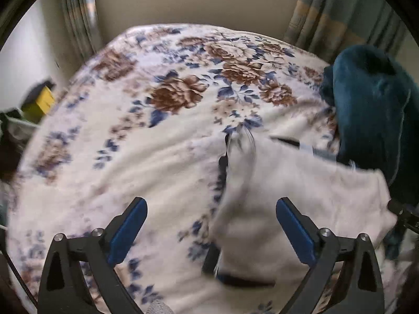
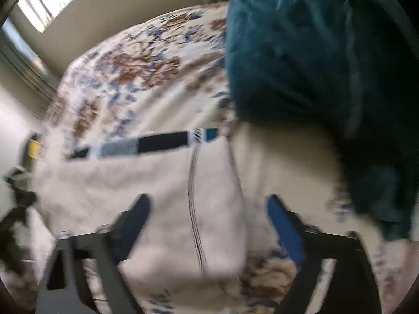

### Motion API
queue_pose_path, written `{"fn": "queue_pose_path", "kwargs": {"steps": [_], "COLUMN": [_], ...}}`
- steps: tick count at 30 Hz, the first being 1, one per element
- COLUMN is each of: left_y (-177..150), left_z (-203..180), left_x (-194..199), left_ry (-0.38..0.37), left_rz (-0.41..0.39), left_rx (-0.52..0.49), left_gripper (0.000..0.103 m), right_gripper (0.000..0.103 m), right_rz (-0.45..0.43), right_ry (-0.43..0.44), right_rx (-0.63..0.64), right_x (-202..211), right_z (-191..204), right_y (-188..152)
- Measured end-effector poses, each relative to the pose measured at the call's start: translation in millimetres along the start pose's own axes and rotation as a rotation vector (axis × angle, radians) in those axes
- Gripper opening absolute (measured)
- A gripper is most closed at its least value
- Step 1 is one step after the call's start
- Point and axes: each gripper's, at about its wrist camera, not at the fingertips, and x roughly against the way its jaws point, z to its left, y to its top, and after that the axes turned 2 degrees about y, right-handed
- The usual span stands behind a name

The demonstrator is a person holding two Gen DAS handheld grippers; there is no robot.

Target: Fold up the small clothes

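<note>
A small white garment [image 1: 301,196] with a black, grey and blue waistband [image 2: 157,142] lies flat on the floral blanket [image 1: 157,99]. My left gripper [image 1: 210,209] is open and empty, hovering above the garment's left edge. My right gripper [image 2: 207,206] is open and empty, hovering above the garment [image 2: 146,196], which shows a thin dark seam line down its middle. The right view is blurred by motion.
A bulky dark teal blanket [image 1: 374,104] is piled at the bed's right side, beside the garment; it also fills the upper right of the right wrist view [image 2: 314,52]. Curtains [image 1: 335,13] and a wall stand behind. A yellow object [image 1: 43,102] sits off the bed's left edge.
</note>
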Motion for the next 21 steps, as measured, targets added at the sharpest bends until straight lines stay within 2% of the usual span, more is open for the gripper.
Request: {"fn": "queue_pose_path", "kwargs": {"steps": [2, 4, 7, 12, 15, 21], "left_y": [-20, -34, -52, -66, -76, -100], "left_z": [-11, -17, -28, -42, -51, -64], "left_x": [17, 32, 60, 114, 161, 264], "left_ry": [0.046, 0.063, 0.090, 0.090, 0.086, 0.072], "left_rz": [-0.001, -0.003, -0.018, -0.059, -0.100, -0.188], "left_rx": [-0.028, -0.033, -0.045, -0.057, -0.073, -0.106], "left_gripper": [0.101, 0.101, 0.101, 0.101, 0.101, 0.101], "right_gripper": [0.101, 0.101, 0.101, 0.101, 0.101, 0.101], "right_rz": [-0.037, -0.065, -0.088, -0.129, -0.168, -0.267], "right_ry": [-0.107, -0.179, -0.239, -0.262, -0.267, -0.254], "right_rx": [0.045, 0.072, 0.087, 0.091, 0.099, 0.099], "right_x": [19, 36, 65, 128, 175, 293], "right_z": [12, 20, 27, 35, 40, 32], "right_y": [-19, -37, -61, -95, -115, -150]}}
